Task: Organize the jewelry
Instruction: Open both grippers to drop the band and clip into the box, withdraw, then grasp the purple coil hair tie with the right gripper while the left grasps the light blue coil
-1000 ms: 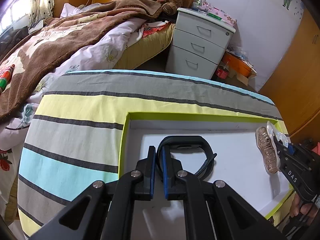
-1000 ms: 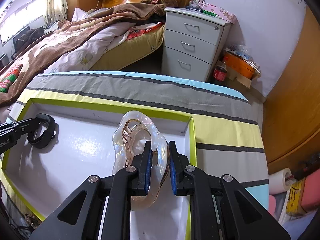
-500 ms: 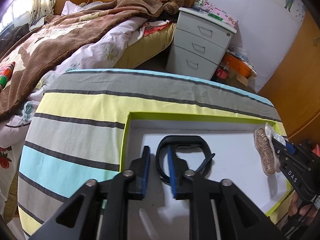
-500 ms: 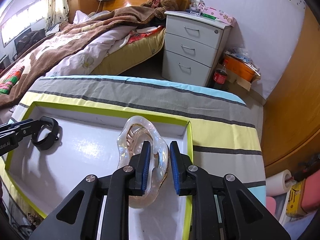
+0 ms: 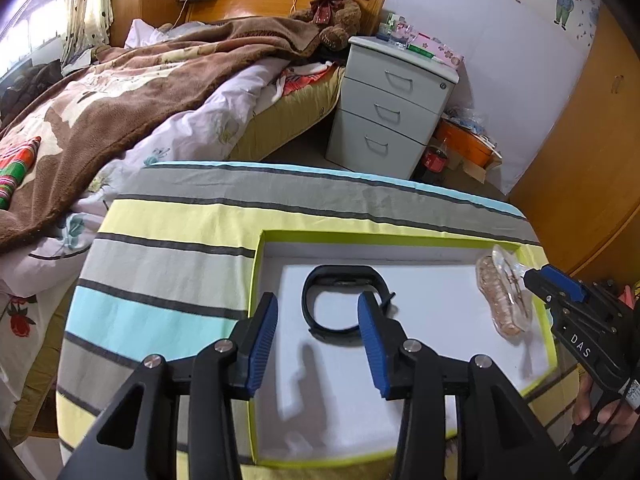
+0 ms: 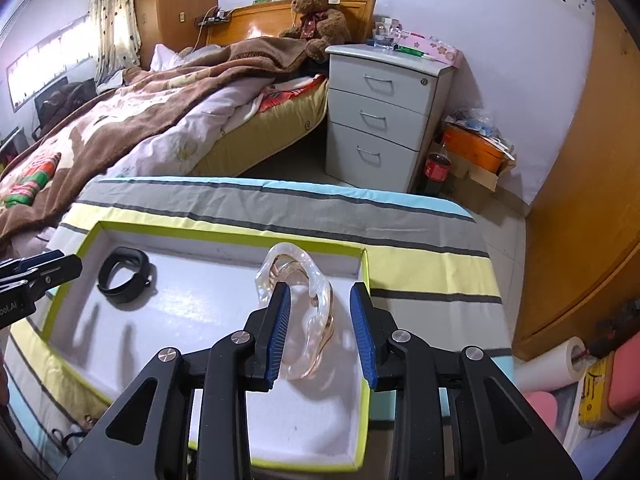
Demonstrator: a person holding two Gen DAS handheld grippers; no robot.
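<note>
A white tray with a lime-green rim (image 5: 256, 280) (image 6: 364, 280) lies on a striped cloth. A black wristband (image 5: 340, 304) (image 6: 124, 276) lies in its left part. A clear, rose-gold hair claw (image 6: 300, 304) (image 5: 504, 300) lies in its right part. My left gripper (image 5: 318, 336) is open and empty, just in front of the wristband and above it. My right gripper (image 6: 320, 328) is open, its blue pads (image 6: 280, 328) on either side of the hair claw and apart from it.
The striped cloth (image 5: 168, 240) covers the table. Behind it are a bed with a brown blanket (image 5: 120, 92), a grey drawer unit (image 5: 392, 108), a teddy bear (image 5: 332, 4) and a wooden wardrobe (image 6: 580, 200) at the right.
Both grippers have opened. The left let go of the black wristband and drew back a little. The right let go of the hair claw, which now lies in the tray.
</note>
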